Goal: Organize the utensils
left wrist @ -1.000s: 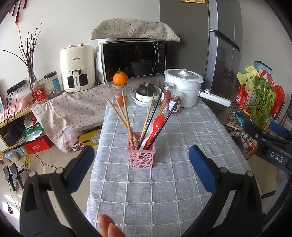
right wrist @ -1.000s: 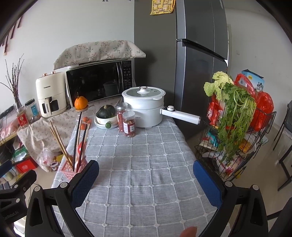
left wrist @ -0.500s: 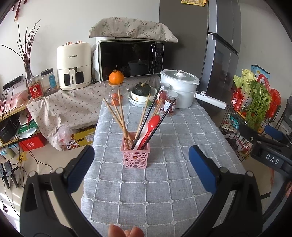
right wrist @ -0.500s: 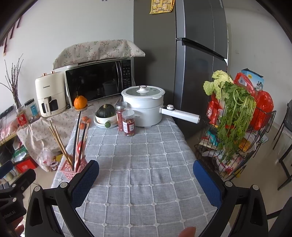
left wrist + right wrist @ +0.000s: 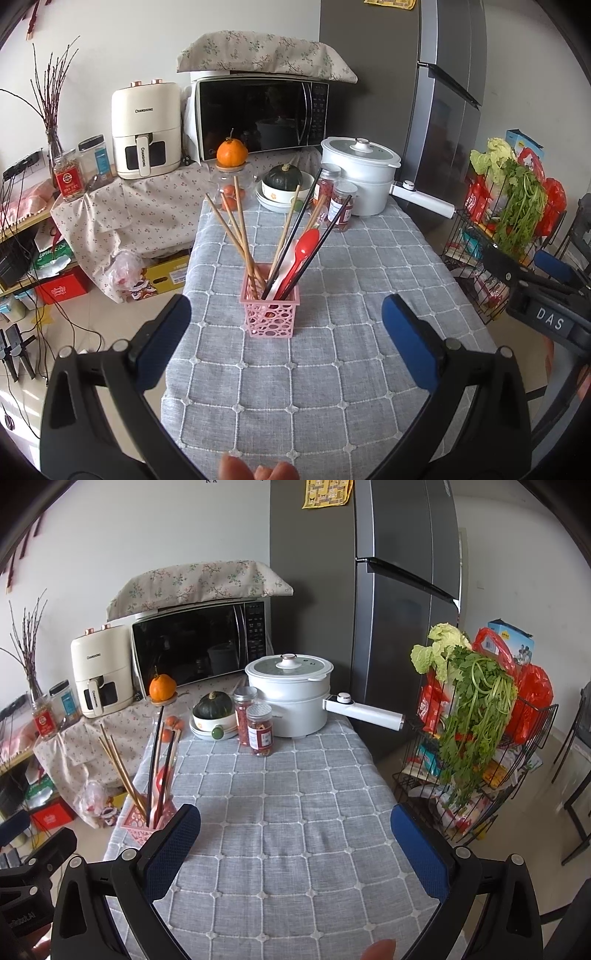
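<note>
A pink perforated basket [image 5: 270, 317] stands upright on the grey checked tablecloth [image 5: 332, 369]. It holds wooden chopsticks [image 5: 236, 232], black chopsticks [image 5: 295, 229], a red spoon [image 5: 303, 247] and a white spoon. My left gripper [image 5: 286, 339] is open and empty, held back above the table's near end, with the basket between and beyond its fingers. My right gripper [image 5: 295, 843] is open and empty over the cloth, with the basket [image 5: 142, 821] at its left finger.
At the far end stand a white pot with a long handle [image 5: 360, 177], two spice jars [image 5: 341, 203], a bowl with a green squash [image 5: 284, 184] and an orange on a jar [image 5: 231, 153]. A wire rack of greens [image 5: 472, 738] stands right of the table. The fridge [image 5: 399, 609] is behind.
Both grippers have drawn back and up slightly; the basket sits a little farther and more centred in the left wrist view. Both stay open and empty.
</note>
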Available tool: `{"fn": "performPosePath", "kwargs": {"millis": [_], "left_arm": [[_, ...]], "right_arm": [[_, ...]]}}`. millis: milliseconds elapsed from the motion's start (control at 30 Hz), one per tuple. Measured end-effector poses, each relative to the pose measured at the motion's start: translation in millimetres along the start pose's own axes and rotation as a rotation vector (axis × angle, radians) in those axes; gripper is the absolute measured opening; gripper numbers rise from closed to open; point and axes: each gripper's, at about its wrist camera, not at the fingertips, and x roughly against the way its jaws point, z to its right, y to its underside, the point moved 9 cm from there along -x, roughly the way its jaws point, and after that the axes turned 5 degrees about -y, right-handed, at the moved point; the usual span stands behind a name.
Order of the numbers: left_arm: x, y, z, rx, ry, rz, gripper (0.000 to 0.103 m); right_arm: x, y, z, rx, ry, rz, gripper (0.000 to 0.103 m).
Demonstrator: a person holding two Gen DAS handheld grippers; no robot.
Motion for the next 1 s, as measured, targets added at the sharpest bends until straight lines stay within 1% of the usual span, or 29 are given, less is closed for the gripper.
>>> {"fn": "performPosePath", "kwargs": {"millis": [833,1000], "left_arm": [[1.9,0.0,3.7,0.001,0.008,0.003,0.103],[0.3,1.3,5.3,-0.031,-0.009,0.006,0.103]], "right_arm": [[0.6,0.2,-0.5,0.000,0.002,-0.001,0.103],[0.5,0.3,-0.8,0.001,0.001,-0.002,0.103]]}}
